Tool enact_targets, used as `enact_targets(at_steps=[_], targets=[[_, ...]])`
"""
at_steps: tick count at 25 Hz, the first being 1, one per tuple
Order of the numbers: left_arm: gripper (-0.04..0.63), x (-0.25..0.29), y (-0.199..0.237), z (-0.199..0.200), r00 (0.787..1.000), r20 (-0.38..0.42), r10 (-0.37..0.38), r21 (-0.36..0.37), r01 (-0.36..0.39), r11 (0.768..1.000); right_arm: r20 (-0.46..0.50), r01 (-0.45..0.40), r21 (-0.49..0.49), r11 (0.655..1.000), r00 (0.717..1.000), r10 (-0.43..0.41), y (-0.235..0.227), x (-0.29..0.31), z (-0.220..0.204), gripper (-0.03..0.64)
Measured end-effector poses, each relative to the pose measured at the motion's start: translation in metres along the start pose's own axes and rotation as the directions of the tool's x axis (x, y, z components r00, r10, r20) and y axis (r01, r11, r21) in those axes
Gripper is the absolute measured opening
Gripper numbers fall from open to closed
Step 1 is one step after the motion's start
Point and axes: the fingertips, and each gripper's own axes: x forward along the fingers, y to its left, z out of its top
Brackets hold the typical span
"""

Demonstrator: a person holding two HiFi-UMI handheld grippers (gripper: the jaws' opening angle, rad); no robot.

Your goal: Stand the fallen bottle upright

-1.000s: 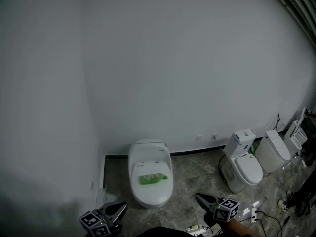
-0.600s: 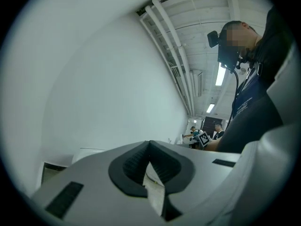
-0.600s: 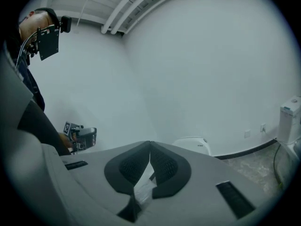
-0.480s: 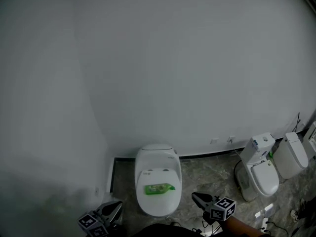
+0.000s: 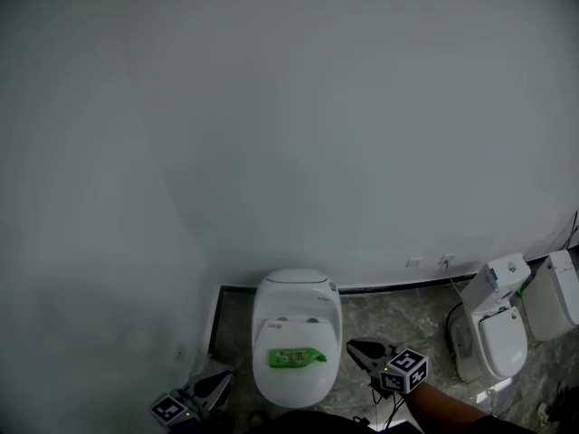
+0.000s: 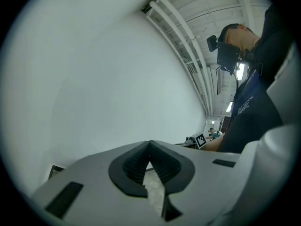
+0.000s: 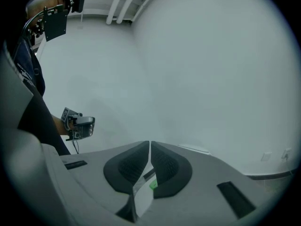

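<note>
Left gripper (image 5: 220,380), at seven o'clock from the toilet (image 5: 294,287): jaws fully together, holding nothing. Right gripper (image 5: 355,346), at four o'clock: jaws opening, a narrow slit so far, nothing between them. Green bottle (image 5: 296,358) lies on its side on the closed toilet lid, between the grippers, cap toward three o'clock. Second toilet (image 5: 493,333) stands farther off at three o'clock.

I face a bare, pale grey wall (image 5: 317,107) with a dark skirting strip (image 5: 389,288) along its foot. Below me is marbled grey floor (image 5: 398,319). One white toilet (image 5: 294,289) stands against the wall, with two more toilets (image 5: 493,333) off right. The light is dim.
</note>
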Motion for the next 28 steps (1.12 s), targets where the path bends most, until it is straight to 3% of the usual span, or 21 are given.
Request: enact_targets(at_steps=[6, 10, 14, 18, 22, 28], targets=[[0.006, 0.014, 0.067, 0.018, 0.994, -0.057, -0.093, -0.004, 0.093, 0.996, -0.040, 0.055, 0.042, 0.998, 0.998, -0.053, -0.007, 0.064, 0.021, 0.051], [0.006, 0.006, 0.111, 0.045, 0.981, -0.085, -0.176, -0.025, 0.175, 0.984, -0.055, 0.144, 0.085, 0.986, 0.989, -0.140, 0.006, 0.099, 0.047, 0.055], [0.006, 0.011, 0.157, 0.066, 0.962, -0.149, -0.230, -0.022, 0.230, 0.973, -0.032, 0.224, 0.127, 0.966, 0.974, -0.222, -0.010, 0.131, 0.076, 0.057], [0.011, 0.033, 0.207, 0.026, 0.953, -0.193, -0.233, -0.021, 0.233, 0.972, -0.063, 0.257, 0.099, 0.961, 0.966, -0.252, -0.043, 0.172, 0.040, 0.063], [0.017, 0.081, 0.225, -0.024, 0.942, -0.253, -0.221, -0.005, 0.227, 0.974, -0.137, 0.234, 0.065, 0.970, 0.965, -0.223, -0.090, 0.198, -0.014, 0.064], [0.169, 0.153, 0.223, -0.110, 0.895, -0.402, -0.194, 0.065, 0.240, 0.969, -0.227, 0.152, 0.032, 0.988, 0.964, -0.141, -0.150, 0.214, -0.096, 0.083]])
